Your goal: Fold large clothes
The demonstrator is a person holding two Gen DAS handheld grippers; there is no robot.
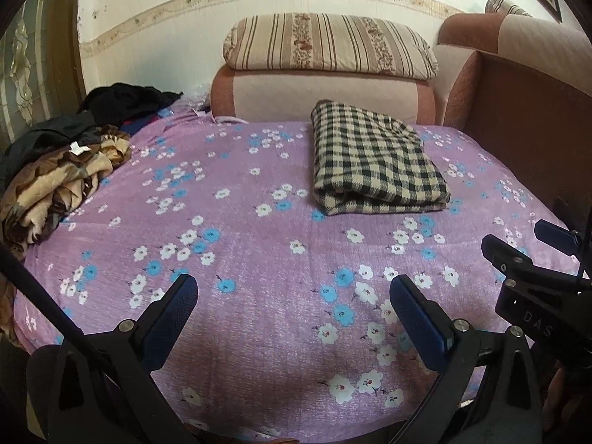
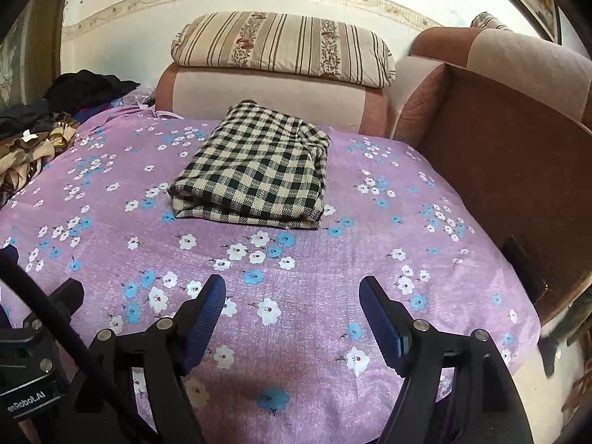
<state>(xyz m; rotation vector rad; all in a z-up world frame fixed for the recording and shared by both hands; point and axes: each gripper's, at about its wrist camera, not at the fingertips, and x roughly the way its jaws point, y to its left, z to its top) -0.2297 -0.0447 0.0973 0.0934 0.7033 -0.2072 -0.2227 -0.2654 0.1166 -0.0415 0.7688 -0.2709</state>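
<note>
Plaid cloth [image 2: 251,174] folded, laid toward bed's [image 1: 259,333] far edge | left gripper [image 1: 292,318] and right gripper [image 2: 292,318] held wide apart, empty | pile [image 1: 59,177] at left edge — unfolded, judged remaining

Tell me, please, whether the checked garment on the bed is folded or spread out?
Folded: the checked garment lies as a compact rectangle with stacked layers along its near edge.

A bed under a purple sheet [image 1: 259,229] printed with white and blue flowers carries everything. A folded black-and-cream checked cloth [image 1: 373,159] lies flat toward one o'clock in the left wrist view. At nine o'clock sits a crumpled tan-and-brown patterned garment [image 1: 63,185], with a heap of dark clothes [image 1: 125,101] behind it toward ten o'clock.
</note>
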